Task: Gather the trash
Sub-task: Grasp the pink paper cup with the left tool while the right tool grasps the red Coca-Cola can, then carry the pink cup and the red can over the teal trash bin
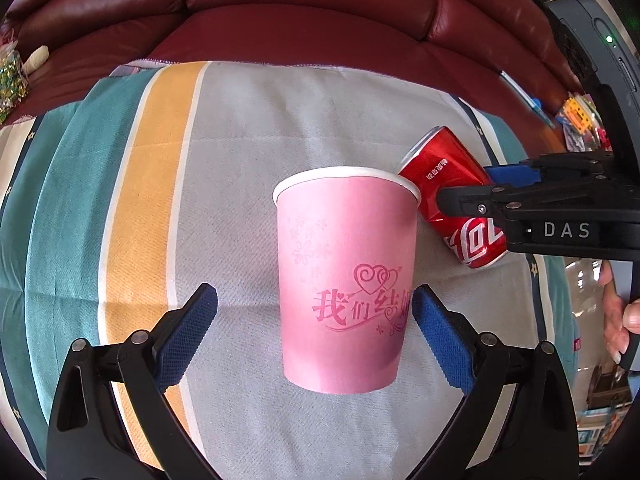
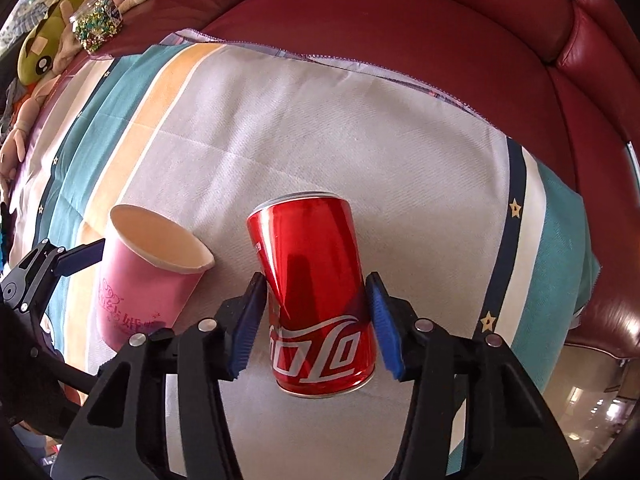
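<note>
The left claw is wide open around a pink paper cup. Its right blue pad sits right at the cup's side, but the left pad is well apart from it, so the cup is not being squeezed. The cup stands up straight on a striped cloth — gray, yellow and teal — and it looks empty inside from the right wrist view.

The right claw is around a red cola can. Both blue pads are at the can's sides, and the can has a dent near the left pad, so the claw is gripping the can. The can leans a little and its printing reads upside down. It is just beside the cup, on the cup's right.

The cloth covers a dark red leather sofa. Far off at the sofa's left end lie soft toys and a clear jar of shiny bits.
</note>
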`<state>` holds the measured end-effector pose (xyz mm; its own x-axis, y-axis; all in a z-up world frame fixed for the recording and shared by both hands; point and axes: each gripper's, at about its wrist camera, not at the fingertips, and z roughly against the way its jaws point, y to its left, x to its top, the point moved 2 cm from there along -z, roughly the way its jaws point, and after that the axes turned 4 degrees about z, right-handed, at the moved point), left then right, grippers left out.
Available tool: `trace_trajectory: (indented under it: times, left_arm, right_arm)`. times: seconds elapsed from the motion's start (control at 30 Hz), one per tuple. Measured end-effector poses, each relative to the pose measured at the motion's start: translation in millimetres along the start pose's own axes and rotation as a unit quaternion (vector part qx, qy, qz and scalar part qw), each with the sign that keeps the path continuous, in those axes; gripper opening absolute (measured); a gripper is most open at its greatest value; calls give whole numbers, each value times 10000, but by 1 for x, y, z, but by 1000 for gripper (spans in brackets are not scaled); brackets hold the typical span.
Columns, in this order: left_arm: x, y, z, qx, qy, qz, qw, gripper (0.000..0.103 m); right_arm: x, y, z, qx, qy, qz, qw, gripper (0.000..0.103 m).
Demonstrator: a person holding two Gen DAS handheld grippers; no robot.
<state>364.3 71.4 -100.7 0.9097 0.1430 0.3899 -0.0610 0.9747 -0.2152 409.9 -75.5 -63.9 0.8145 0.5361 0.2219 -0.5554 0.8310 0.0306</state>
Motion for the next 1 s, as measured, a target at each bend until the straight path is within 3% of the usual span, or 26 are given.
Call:
trace_trajectory:
  times: [0.13, 0.3, 0.47, 0.7, 1.0]
  left_arm:
    - [3, -5, 1, 55, -110, -143, 9998, 92]
    - [4, -13, -8, 106, 1, -289, 9995, 61]
    - [-3, -18, -1, 269, -192, -400, 9987, 59]
    - [-25, -41, 29, 204, -336, -576, 9976, 59]
    - [-77, -101, 75, -105, -399, -980, 9943, 59]
  right_arm:
    - [-7, -7, 2, 111, 24, -163, 9998, 45]
    - [-10, -16, 4, 267, 16, -445, 9987, 45]
    - [-27, -22, 14, 193, -179, -704, 9972, 44]
    - [-71, -26, 48, 176, -429, -963, 9943, 44]
    - [-174, -36, 111, 337, -1000, -1434, 9840, 44]
